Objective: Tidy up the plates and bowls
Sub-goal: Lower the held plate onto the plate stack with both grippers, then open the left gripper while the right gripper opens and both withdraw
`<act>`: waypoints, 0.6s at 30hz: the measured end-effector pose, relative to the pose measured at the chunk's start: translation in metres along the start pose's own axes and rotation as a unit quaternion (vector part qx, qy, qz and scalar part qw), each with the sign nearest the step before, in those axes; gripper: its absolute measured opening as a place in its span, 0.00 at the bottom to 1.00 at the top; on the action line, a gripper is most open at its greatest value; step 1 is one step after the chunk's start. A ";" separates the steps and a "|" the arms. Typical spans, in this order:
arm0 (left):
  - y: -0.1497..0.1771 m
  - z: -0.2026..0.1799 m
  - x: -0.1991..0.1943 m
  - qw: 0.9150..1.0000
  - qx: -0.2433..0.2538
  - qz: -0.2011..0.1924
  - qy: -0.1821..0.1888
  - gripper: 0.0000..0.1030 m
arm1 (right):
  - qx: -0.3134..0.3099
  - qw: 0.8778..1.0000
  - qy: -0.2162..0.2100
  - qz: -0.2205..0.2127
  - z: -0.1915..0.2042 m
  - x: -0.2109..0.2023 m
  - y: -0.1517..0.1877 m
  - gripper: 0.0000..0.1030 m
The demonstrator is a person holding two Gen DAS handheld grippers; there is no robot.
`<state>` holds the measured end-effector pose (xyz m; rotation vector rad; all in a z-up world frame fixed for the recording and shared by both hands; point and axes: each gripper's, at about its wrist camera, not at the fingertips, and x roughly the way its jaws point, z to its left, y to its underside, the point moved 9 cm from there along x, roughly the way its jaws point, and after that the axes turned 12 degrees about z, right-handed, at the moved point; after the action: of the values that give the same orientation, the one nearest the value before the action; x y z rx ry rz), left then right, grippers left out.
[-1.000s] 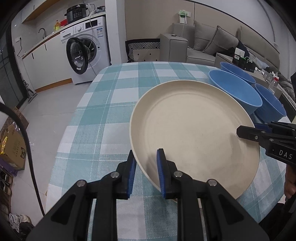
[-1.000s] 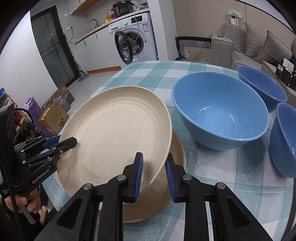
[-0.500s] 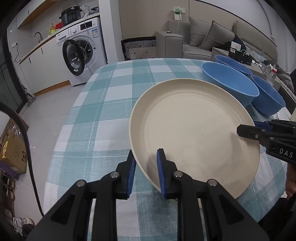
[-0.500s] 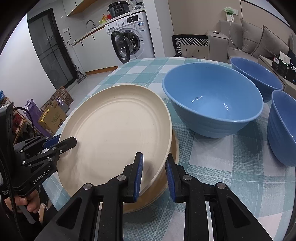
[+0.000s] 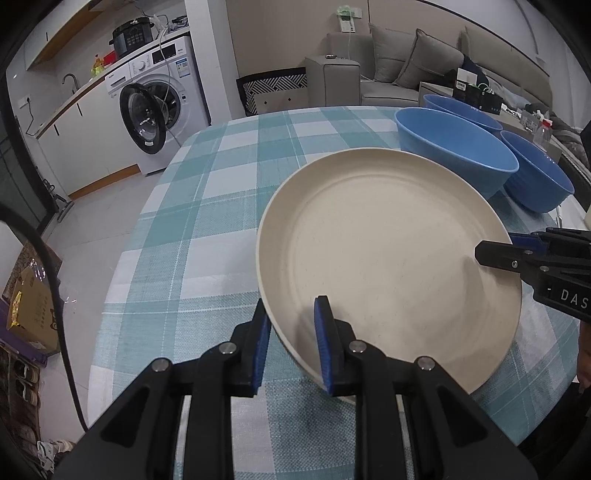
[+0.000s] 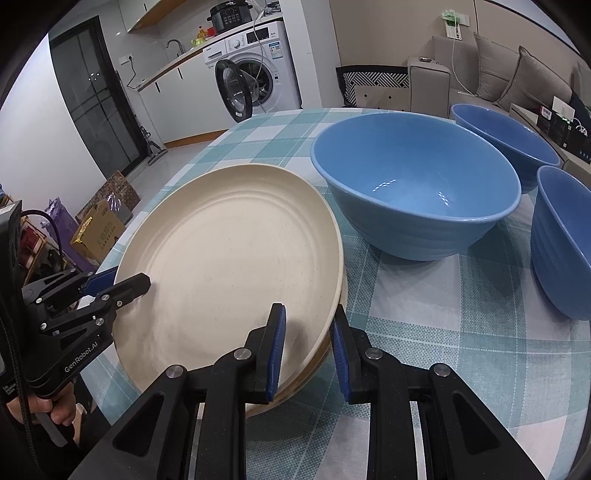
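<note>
Place: an open-plan home, kitchen joined to living room.
Kitchen: white front-loading washing machine (image 5: 162, 107) with its round door open, under a pale countertop (image 6: 173, 64); black electric cooker (image 6: 231, 14) on top; curved sink tap (image 5: 70, 78).
Living area: grey fabric sofa (image 5: 424, 62) with cushions.
Dining: table under a teal-and-white checked tablecloth (image 5: 207, 206).

Checked tbl cloth (image 6: 424, 332): 3 blue bowls (image 6: 413, 184), lower cream plate (image 6: 334, 325) on it.
</note>
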<state>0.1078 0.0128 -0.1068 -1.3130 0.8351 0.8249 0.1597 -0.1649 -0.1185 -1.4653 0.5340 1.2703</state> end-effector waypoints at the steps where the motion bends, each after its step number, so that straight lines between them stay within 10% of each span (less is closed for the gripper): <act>1: 0.001 0.000 0.000 1.000 0.001 0.001 -0.001 0.21 | -0.001 1.000 0.002 0.001 0.000 0.001 0.000 0.24; 18: 0.003 -0.003 0.002 0.999 0.022 0.004 -0.023 0.23 | -0.037 0.997 0.069 -0.007 0.011 0.006 0.005 0.25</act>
<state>0.1063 0.0097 -0.1101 -1.2479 0.8188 0.8353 0.1527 -0.1549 -0.1246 -1.6238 0.5713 1.1940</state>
